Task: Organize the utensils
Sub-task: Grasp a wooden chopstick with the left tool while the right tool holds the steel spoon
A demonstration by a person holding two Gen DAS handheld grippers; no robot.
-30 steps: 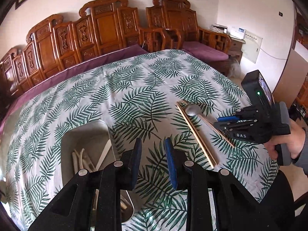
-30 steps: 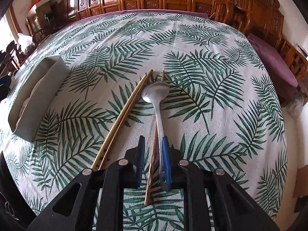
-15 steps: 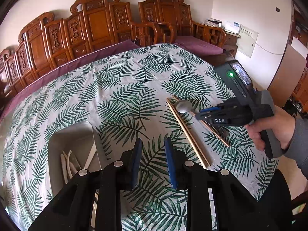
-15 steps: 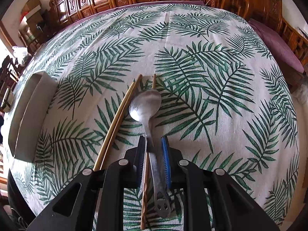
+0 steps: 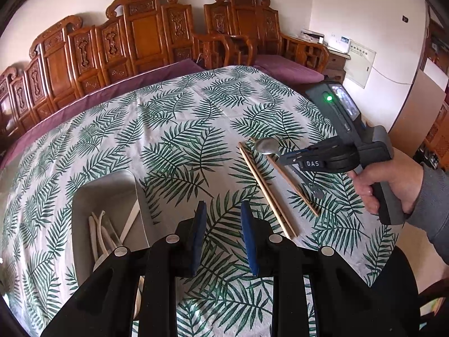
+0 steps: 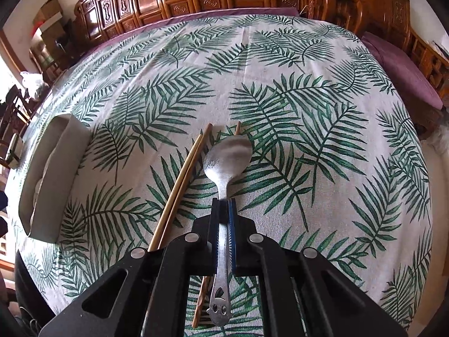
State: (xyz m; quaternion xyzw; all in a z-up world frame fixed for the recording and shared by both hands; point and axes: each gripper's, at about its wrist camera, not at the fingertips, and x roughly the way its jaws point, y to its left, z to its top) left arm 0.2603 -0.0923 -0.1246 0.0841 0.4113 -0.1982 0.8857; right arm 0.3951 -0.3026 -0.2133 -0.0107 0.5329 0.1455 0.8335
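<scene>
A metal spoon (image 6: 227,156) lies lengthwise between the fingers of my right gripper (image 6: 223,205), which is shut on its handle; the bowl points away over the leaf-print cloth. The left wrist view shows the same spoon (image 5: 266,146) at the tip of the right gripper (image 5: 280,158), held by a hand. A pale pair of chopsticks (image 6: 179,188) lies just left of the spoon, and a single brown chopstick (image 6: 238,126) lies under it. My left gripper (image 5: 221,216) hovers open over the cloth with nothing between its blue pads, right of a grey tray (image 5: 112,188).
The grey tray (image 6: 56,174) holds several pale utensils (image 5: 98,230) and sits at the table's left side. Carved wooden chairs (image 5: 146,33) with purple cushions line the far edge. The table's right edge drops off near the hand (image 5: 393,185).
My right gripper slid forward along the spoon's handle and closed on it. The left gripper stayed open and hardly moved.
</scene>
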